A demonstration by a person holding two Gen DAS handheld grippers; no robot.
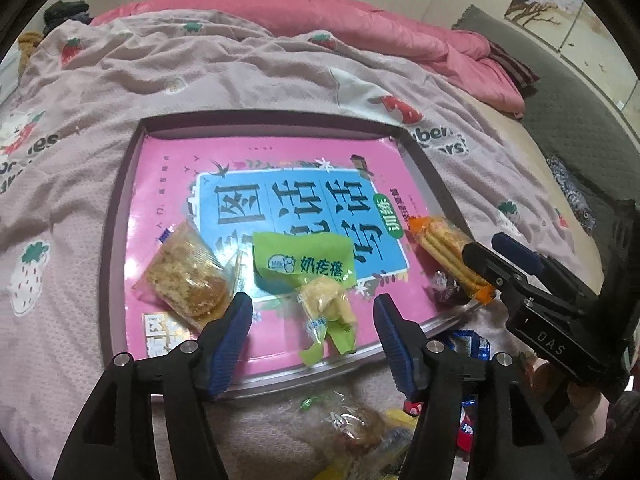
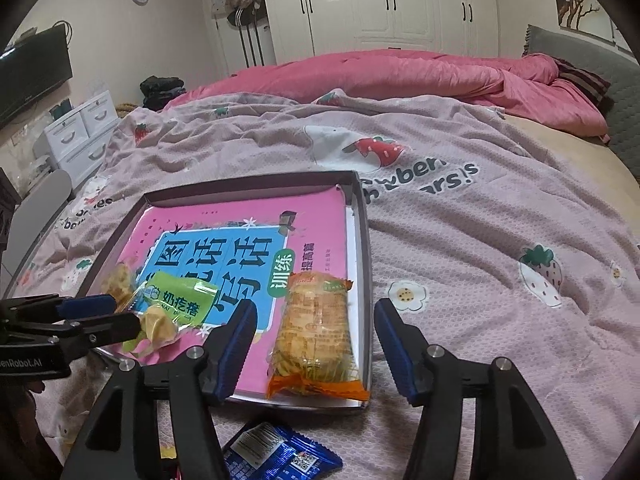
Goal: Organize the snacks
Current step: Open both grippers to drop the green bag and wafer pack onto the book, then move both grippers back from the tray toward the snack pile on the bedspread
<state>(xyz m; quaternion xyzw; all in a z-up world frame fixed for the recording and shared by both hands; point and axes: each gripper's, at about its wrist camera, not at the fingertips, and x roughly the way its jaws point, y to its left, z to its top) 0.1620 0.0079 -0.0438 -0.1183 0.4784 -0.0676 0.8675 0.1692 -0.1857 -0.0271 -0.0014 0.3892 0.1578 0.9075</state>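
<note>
A shallow grey tray with a pink book in it lies on the bed. On the book rest a green-wrapped milk snack, a clear pastry pack, an orange cracker pack and a small dark candy. My left gripper is open, its blue pads either side of the green snack's lower end without touching it. My right gripper is open too, straddling the cracker pack, which lies flat on the tray. The left gripper shows at the left edge of the right wrist view.
Loose snack packets lie on the strawberry-print blanket in front of the tray, among them a blue packet. A pink quilt is bunched at the far side. White drawers stand at the left.
</note>
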